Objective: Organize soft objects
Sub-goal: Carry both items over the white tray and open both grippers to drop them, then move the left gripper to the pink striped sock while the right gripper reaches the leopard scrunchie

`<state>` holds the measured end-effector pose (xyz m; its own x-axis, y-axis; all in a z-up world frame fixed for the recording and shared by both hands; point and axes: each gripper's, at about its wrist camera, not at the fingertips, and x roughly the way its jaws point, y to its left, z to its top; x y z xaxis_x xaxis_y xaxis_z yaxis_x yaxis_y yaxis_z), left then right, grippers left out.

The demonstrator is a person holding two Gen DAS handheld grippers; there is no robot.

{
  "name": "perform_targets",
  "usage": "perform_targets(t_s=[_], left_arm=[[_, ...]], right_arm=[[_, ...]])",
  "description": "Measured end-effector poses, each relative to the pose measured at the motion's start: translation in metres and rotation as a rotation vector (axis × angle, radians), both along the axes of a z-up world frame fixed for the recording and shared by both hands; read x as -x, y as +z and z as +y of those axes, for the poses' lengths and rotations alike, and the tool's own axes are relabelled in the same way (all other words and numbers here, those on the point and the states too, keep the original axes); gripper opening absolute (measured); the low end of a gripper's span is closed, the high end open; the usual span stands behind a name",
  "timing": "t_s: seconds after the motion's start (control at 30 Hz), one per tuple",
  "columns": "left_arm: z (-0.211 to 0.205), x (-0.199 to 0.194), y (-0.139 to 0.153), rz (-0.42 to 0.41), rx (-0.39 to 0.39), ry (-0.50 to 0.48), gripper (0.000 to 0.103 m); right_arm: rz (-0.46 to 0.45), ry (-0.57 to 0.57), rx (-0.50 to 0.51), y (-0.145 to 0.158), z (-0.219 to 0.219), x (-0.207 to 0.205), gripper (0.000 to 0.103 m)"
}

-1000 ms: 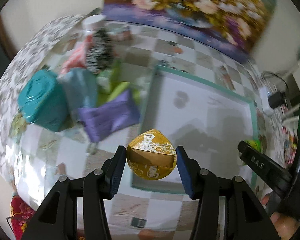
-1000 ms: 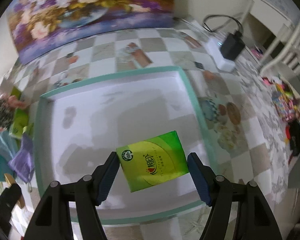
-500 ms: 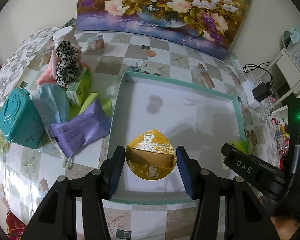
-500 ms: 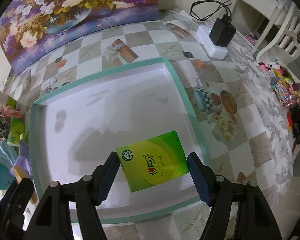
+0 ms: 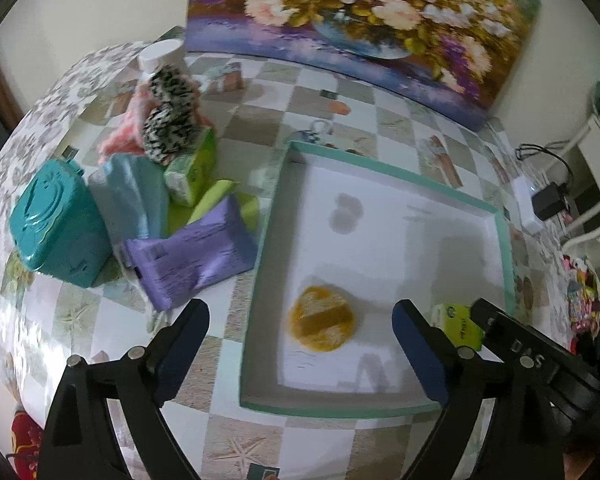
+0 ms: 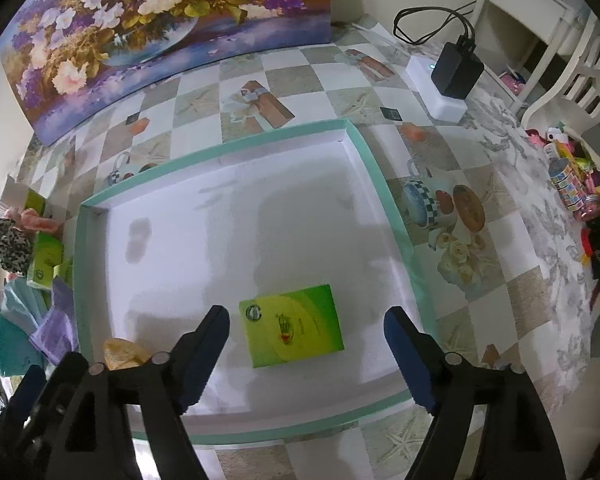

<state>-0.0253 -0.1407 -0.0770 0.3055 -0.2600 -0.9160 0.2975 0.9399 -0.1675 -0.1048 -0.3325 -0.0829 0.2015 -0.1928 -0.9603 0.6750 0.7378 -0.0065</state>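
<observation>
From the left wrist, the left gripper is opening its jaws wide and holds nothing. The round yellow pouch lies flat in the white tray, not touching the fingers. Left of the tray sit a purple pack and a teal box.

From the right wrist, the right gripper is opening too. The green packet lies on the tray floor between the fingers, touching neither

The right tool hides most of the green packet; its print is unreadable.
</observation>
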Motion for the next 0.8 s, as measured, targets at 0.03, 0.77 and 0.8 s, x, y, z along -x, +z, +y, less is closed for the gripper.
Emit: perform_targets(t_s=[0.03, 0.77, 0.8], left_arm=[[0.002, -0.001, -0.001, 0.005, -0.009, 0.009, 0.093], [0.054, -0.028, 0.005, 0.002, -0.018, 0.189, 0.101], [0.057, -0.030, 0.005, 0.003, -0.018, 0.196, 0.101]], right_arm=[[0.003, 0.001, 0.002, 0.000, 0.001, 0.000, 0.083], [-0.002, 0.143, 0.055, 0.001, 0.040, -0.025, 0.098], [-0.002, 0.147, 0.058, 0.001, 0.042, -0.026, 0.098]])
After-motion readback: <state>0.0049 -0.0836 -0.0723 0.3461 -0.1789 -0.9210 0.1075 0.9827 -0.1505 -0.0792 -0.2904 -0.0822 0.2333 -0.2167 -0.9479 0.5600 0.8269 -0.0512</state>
